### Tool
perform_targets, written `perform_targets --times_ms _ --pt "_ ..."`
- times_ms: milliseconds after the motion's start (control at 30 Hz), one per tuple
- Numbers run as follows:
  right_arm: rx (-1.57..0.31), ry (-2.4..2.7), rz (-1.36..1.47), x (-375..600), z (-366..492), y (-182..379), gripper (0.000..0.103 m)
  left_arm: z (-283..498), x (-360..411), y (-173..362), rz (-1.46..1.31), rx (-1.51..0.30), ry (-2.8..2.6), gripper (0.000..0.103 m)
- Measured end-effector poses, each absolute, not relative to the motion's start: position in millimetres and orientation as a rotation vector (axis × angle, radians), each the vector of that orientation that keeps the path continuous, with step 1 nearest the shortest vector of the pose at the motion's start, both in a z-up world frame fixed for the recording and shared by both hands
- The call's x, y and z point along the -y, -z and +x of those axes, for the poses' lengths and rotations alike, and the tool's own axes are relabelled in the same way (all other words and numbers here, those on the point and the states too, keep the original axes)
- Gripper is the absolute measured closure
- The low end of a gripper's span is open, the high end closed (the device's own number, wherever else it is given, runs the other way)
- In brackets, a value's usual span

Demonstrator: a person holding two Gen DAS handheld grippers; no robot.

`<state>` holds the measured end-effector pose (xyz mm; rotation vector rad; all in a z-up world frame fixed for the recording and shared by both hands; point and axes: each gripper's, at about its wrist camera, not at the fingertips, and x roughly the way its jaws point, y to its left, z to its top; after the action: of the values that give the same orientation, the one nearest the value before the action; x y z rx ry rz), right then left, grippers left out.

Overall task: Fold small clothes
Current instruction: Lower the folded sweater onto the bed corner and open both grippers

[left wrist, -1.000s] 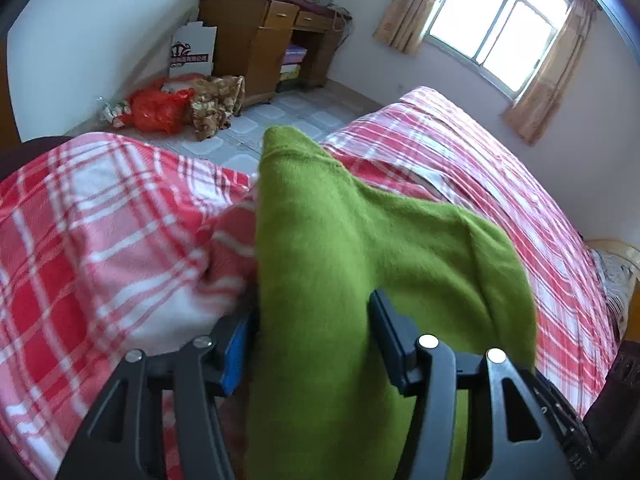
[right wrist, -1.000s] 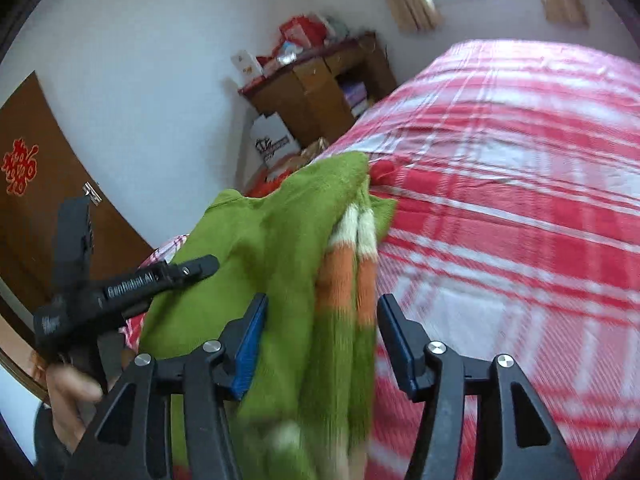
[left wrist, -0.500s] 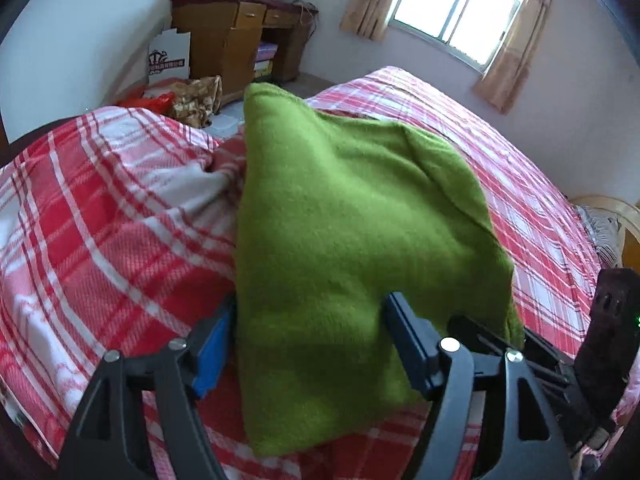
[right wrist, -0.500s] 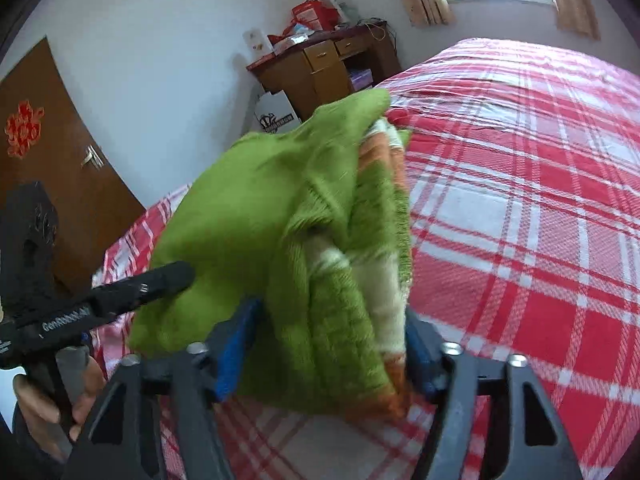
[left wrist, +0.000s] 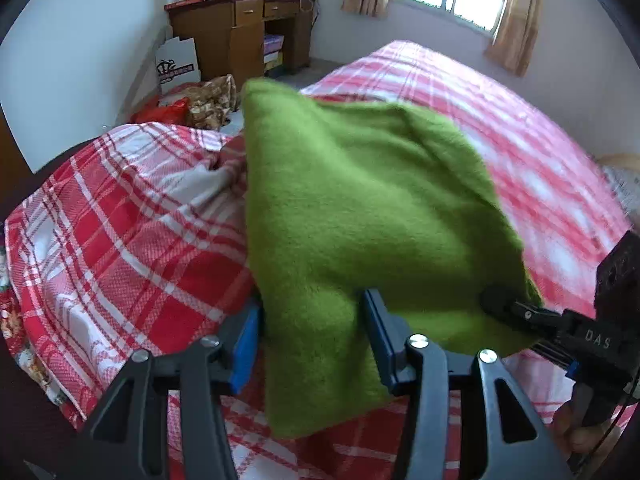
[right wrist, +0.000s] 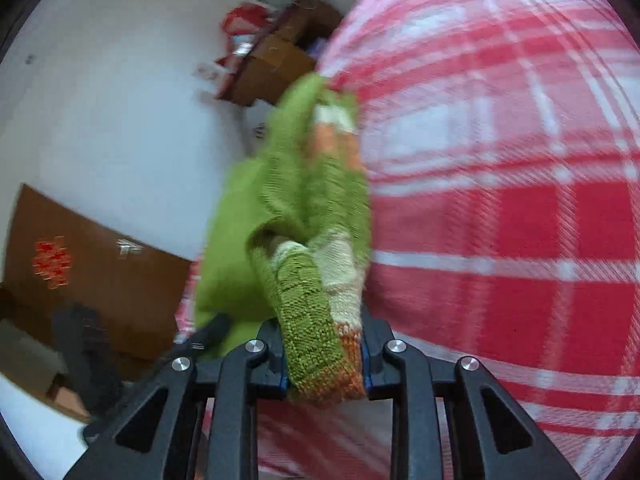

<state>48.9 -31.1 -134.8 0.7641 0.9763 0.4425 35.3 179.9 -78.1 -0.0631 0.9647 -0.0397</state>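
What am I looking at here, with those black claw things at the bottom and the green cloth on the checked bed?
There is no robot here. A person holds a two-finger gripper in each hand, and each one carries a wide-angle camera looking along its fingers, so the black arms at the bottom of each picture are the gripper itself.

One picture is from the left gripper, the other from the right gripper. Both look at a small green knitted sweater with orange and cream stripes over a bed with a red and white checked cover.

The right gripper has just been closing and is clamped on the striped edge of the sweater. The left gripper has also been closing and has a fold of the green knit between its blue pads, which seem to press on it.

A wooden desk stands by the far wall.
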Motion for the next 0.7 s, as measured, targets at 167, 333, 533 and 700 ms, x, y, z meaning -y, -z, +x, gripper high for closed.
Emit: perform_targets --times_ms 167,333,533,700 --pt "-0.922 -0.432 0.665 27 30 129 0.069 21 -171 73 0.067 -0.898 -0.025 0.045" --pt "-0.867 -0.325 0.542 26 -1 105 0.062 11 -173 65 0.095 -0.851 -0.063 0.036" --pt "-0.700 -0.185 0.325 28 -36 55 0.049 -7 -166 54 0.089 -0.813 -0.070 0.020" --pt "-0.568 -0.119 0.230 24 -68 23 0.032 -31 -157 35 0.102 -0.717 -0.053 0.005"
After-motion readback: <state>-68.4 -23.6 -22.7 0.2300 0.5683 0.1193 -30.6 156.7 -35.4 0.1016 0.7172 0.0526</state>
